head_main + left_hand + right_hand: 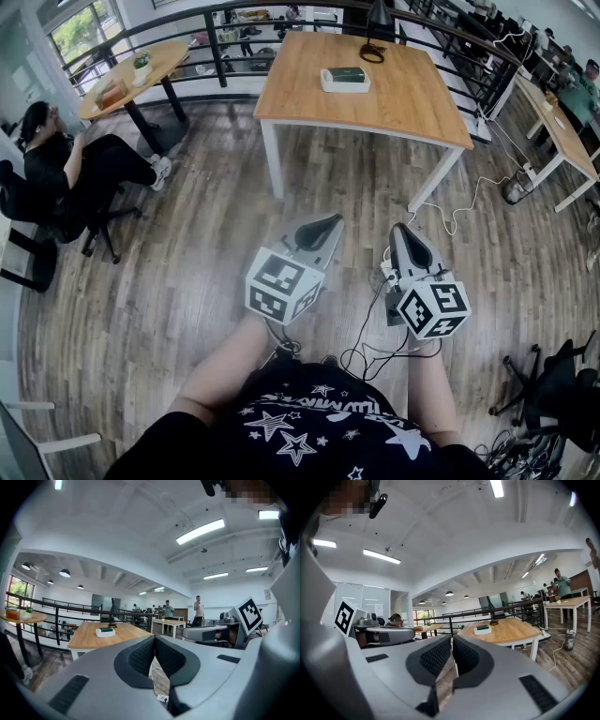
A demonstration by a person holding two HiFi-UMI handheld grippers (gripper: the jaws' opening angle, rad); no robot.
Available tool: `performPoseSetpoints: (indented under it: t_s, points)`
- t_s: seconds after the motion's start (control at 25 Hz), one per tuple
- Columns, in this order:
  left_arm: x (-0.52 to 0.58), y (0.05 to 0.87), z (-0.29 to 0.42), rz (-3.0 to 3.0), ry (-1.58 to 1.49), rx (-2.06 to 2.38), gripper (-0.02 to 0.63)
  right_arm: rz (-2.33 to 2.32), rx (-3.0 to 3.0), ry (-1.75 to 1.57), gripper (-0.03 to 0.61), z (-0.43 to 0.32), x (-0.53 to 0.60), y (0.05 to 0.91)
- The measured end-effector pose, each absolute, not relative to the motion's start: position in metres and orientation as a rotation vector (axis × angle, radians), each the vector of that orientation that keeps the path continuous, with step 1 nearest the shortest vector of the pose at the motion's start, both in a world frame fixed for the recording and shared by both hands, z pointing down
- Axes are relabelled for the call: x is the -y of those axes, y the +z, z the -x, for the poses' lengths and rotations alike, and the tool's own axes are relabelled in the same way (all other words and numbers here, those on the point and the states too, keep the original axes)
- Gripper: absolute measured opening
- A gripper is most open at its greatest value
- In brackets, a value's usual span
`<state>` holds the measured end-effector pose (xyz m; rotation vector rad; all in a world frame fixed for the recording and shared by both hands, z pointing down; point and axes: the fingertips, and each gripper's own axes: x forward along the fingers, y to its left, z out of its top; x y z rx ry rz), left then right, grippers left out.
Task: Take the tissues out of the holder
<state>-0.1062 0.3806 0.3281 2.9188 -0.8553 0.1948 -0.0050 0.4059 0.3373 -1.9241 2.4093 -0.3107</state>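
A white tissue holder (345, 80) with a dark green top sits on the wooden table (412, 108) far ahead of me. It shows small in the left gripper view (106, 631) and the right gripper view (483, 629). My left gripper (330, 221) and right gripper (400, 229) are held side by side close to my body, over the floor, well short of the table. Both are shut with nothing between the pads. Each points toward the table.
A black cable coil (372, 52) lies at the table's far edge. A black railing (216, 42) runs behind it. A seated person (66, 164) is at the left by a round table (131, 75). Cables (469, 202) trail on the wood floor; chairs (553, 384) stand right.
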Motion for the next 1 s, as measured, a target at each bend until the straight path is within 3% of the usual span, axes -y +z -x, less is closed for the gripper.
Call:
performPoseSetpoints:
  t_s: [1.0]
  points:
    - [-0.35, 0.333, 0.155, -2.93, 0.166, 0.772, 0.012, 1.889, -2.288, -0.253, 0.026, 0.05, -0.39, 0.328]
